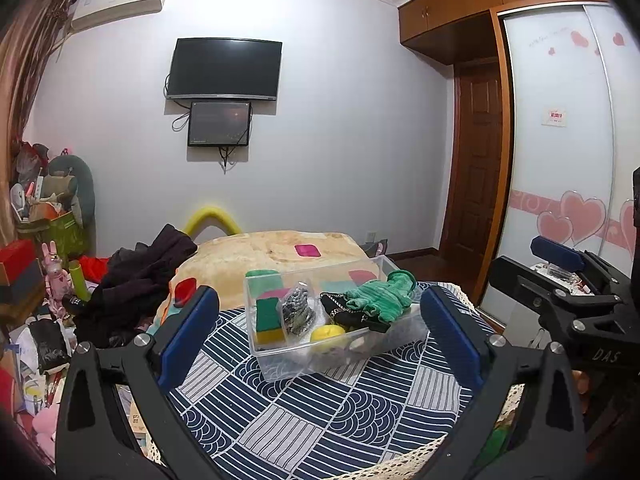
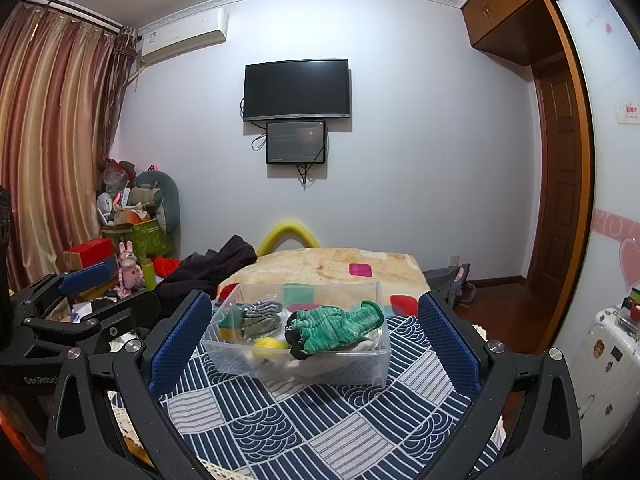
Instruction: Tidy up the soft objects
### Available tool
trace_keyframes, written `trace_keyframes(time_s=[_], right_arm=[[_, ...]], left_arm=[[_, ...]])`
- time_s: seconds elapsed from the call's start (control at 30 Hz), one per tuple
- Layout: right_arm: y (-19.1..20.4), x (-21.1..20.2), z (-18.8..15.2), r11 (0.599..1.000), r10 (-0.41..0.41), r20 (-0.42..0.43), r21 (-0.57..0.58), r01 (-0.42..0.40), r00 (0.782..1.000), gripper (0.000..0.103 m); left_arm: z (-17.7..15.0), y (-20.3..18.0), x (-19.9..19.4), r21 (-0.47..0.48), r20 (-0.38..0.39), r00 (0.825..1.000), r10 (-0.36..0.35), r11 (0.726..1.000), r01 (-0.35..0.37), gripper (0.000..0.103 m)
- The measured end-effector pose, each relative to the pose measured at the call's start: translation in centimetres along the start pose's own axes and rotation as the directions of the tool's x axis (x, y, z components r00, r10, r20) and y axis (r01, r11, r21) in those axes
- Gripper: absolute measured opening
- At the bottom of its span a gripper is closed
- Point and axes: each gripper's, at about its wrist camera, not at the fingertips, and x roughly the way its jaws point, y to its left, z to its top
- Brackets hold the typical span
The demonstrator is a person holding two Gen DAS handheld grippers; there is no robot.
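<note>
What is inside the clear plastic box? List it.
The clear plastic box holds a green knitted glove on top, grey knitted gloves, a yellow ball, a green-and-yellow sponge and a black chained item. Whatever lies beneath the green glove is covered.

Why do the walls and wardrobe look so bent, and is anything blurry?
Both wrist views are fisheye: the wardrobe and curtain bow toward the edges, and the corners go black. The left wrist view is softer; its yellow foam arch blurs. The clear box stays fairly sharp in the right wrist view.
</note>
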Motion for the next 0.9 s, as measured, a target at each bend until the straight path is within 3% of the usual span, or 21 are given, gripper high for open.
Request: trace_keyframes(time_s=[0.9], right_arm=[[0.27, -0.38, 0.04, 1.0, 0.0, -0.009, 0.002, 0.0, 1.0, 0.103]], left_arm=[[-0.03, 0.56, 0.2, -0.033, -0.023, 0.999, -0.03, 0.999, 0.03, 0.102]])
